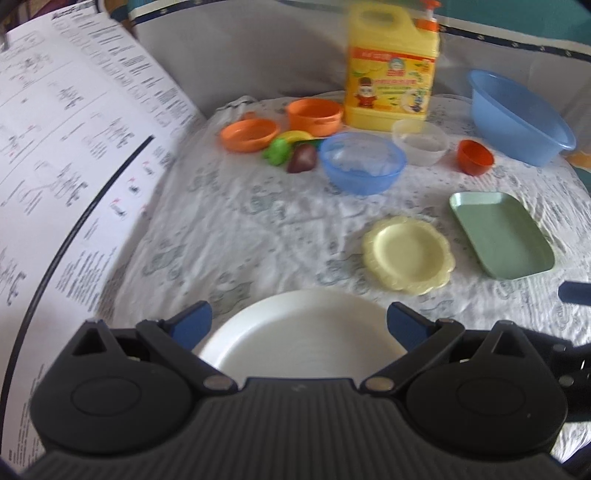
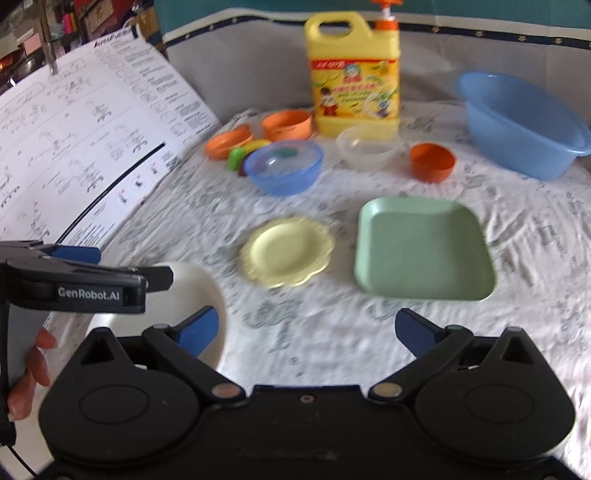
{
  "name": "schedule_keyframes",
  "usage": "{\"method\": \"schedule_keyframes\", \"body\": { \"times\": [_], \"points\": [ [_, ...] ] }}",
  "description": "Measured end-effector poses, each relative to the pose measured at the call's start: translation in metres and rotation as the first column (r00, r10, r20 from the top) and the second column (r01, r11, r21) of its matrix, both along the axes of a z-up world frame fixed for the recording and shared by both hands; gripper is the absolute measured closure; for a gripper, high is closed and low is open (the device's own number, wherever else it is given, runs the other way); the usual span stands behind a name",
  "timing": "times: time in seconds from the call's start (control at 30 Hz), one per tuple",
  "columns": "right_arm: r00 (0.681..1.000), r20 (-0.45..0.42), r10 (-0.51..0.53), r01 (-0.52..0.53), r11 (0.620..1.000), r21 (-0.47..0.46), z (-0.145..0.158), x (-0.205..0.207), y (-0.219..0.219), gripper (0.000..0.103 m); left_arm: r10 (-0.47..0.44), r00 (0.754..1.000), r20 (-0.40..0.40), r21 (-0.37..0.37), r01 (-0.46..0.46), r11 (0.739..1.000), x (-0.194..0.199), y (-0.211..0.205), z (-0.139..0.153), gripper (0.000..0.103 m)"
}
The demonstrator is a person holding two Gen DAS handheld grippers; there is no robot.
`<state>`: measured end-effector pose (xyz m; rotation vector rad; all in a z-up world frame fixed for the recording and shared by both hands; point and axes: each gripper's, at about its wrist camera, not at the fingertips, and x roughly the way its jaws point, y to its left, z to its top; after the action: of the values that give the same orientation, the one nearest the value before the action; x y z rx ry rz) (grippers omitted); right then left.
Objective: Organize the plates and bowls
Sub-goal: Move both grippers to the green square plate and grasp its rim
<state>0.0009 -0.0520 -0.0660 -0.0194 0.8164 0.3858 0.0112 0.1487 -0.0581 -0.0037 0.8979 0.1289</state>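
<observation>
While both jaws gape empty, the left gripper [image 1: 299, 325] hovers over the round white plastic plate [image 1: 303, 332]; the right gripper [image 2: 306, 328] faces the scalloped pale-yellow plate [image 2: 286, 252] ahead. Next, probably, pinching the white plate's rim.

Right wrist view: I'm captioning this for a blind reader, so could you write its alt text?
The open right gripper hovers above a patterned cloth, facing a yellow scalloped plate and a green square tray. At left, the left gripper reaches over a white plate; bowls and a yellow detergent jug stand behind.

patterned white cloth [image 2: 332, 332] covers the table, teal wall [image 2: 229, 9] behind.
</observation>
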Motion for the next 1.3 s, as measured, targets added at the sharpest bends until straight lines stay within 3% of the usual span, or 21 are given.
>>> {"method": "schedule_keyframes", "body": {
  "times": [0.27,0.5,0.6,0.73,0.87,1.0,1.07,1.23,1.3],
  "points": [
    [0.992,-0.006,-0.125,0.125,0.992,-0.002,-0.006,0.024,-0.052,0.000,-0.091,0.996,-0.011,0.026,0.091,0.996,0.028,-0.049,-0.006,0.000],
    [0.951,-0.058,-0.304,0.307,0.950,0.058,-0.016,0.051,-0.120,0.000,-0.171,0.985,-0.014,0.020,0.171,0.985,0.058,-0.088,-0.012,0.000],
    [0.937,-0.065,-0.344,0.349,0.933,0.090,-0.021,0.064,-0.142,0.010,-0.212,0.977,-0.015,0.026,0.212,0.977,0.073,-0.105,-0.014,0.000],
    [0.935,-0.077,-0.346,0.353,0.931,0.099,-0.032,0.085,-0.153,0.030,-0.247,0.969,-0.021,0.029,0.247,0.969,0.091,-0.125,-0.020,0.000],
    [0.945,-0.080,-0.316,0.323,0.942,0.095,-0.039,0.106,-0.140,0.061,-0.262,0.964,-0.039,0.005,0.262,0.965,0.109,-0.135,-0.028,0.000],
    [0.953,-0.097,-0.289,0.297,0.950,0.094,-0.046,0.121,-0.128,0.075,-0.272,0.961,-0.057,-0.028,0.271,0.962,0.124,-0.142,-0.036,0.003],
    [0.955,-0.105,-0.279,0.288,0.954,0.080,-0.050,0.125,-0.124,0.087,-0.282,0.957,-0.065,-0.041,0.280,0.959,0.130,-0.145,-0.040,0.006],
    [0.946,-0.119,-0.302,0.313,0.945,0.088,-0.061,0.123,-0.138,0.092,-0.320,0.944,-0.077,-0.075,0.314,0.946,0.142,-0.154,-0.047,0.021],
    [0.944,-0.119,-0.307,0.318,0.944,0.089,-0.061,0.121,-0.144,0.093,-0.341,0.936,-0.085,-0.086,0.334,0.939,0.145,-0.159,-0.051,0.033]
  ]
}}
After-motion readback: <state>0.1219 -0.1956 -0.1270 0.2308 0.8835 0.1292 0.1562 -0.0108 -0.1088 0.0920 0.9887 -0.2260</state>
